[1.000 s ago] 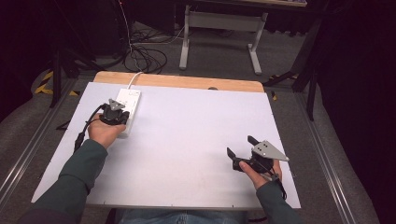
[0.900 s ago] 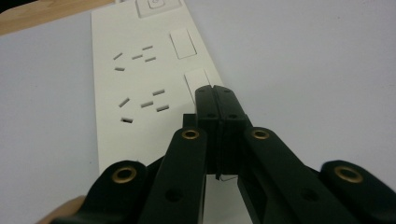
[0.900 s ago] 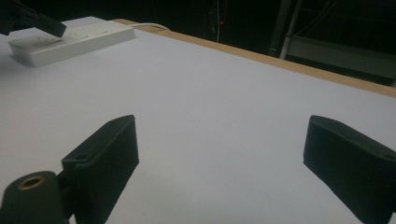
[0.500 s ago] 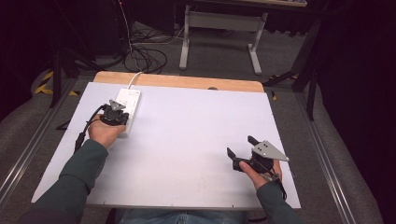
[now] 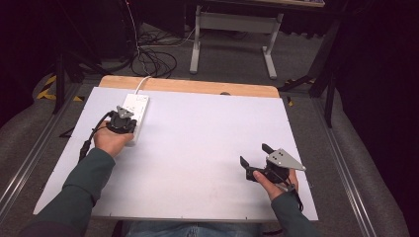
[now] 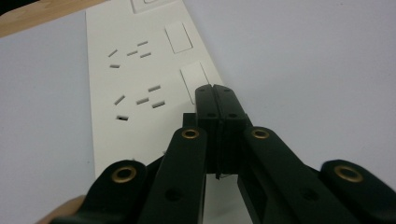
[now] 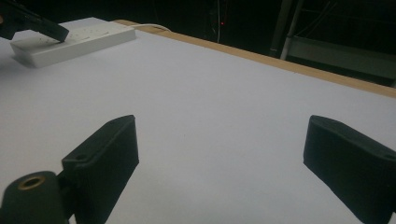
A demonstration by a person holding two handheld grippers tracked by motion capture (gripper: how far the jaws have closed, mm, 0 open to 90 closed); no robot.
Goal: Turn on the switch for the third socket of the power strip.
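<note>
White power strip (image 5: 135, 112), upper left of the high view on the counter (image 5: 197, 148), long axis toward the far edge; left tool (image 6: 216, 100), jaws pressed together, tips over its near rocker switch (image 6: 194, 79); right tool (image 5: 258, 161), jaws spread, lower right, well apart.

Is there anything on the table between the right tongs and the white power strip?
Nothing visible. The right tongs sit open at the table's near right, the power strip lies at the far left, and bare white tabletop runs between them. The closed left tongs are already on the strip.
</note>
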